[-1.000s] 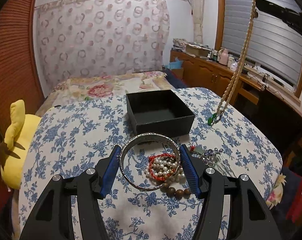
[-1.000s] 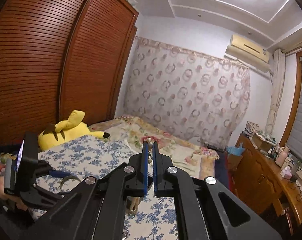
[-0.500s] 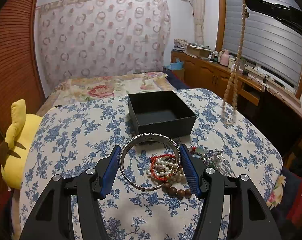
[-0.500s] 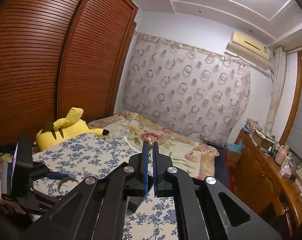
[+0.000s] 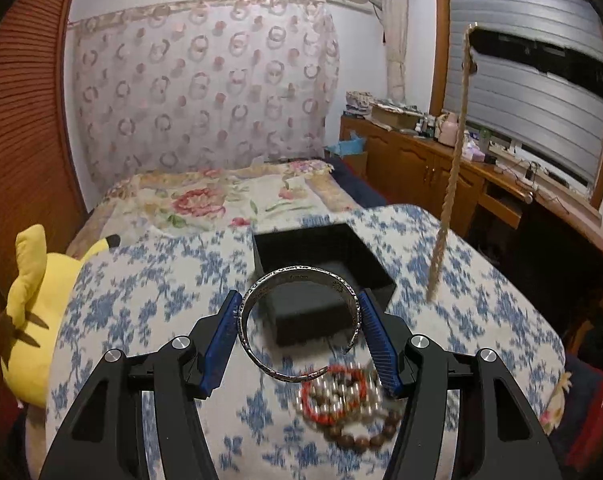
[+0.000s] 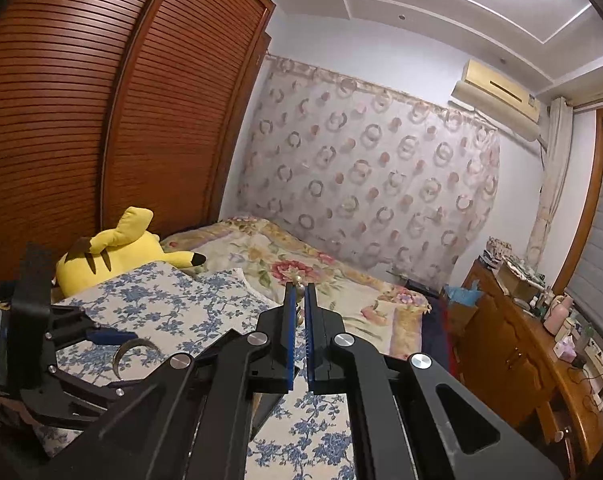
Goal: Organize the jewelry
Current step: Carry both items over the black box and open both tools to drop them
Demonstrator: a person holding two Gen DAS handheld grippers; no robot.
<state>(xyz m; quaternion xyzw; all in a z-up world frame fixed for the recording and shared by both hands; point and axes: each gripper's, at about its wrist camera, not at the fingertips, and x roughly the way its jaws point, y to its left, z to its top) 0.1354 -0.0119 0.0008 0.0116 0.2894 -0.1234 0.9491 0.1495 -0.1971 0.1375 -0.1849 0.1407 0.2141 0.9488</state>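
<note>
While clamped in left gripper (image 5: 299,330), silver engraved bangle (image 5: 299,324) open-ended

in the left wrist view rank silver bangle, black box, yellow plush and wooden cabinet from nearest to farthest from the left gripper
1. silver bangle: clamped in the left gripper.
2. black box: just beyond, on the floral cloth.
3. yellow plush: off the left edge.
4. wooden cabinet: far right, under the window.

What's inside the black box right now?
The black box shows only a bare dark floor where visible. The silver bangle held in the left gripper frames and partly covers the near side, so that strip cannot be checked.
</note>
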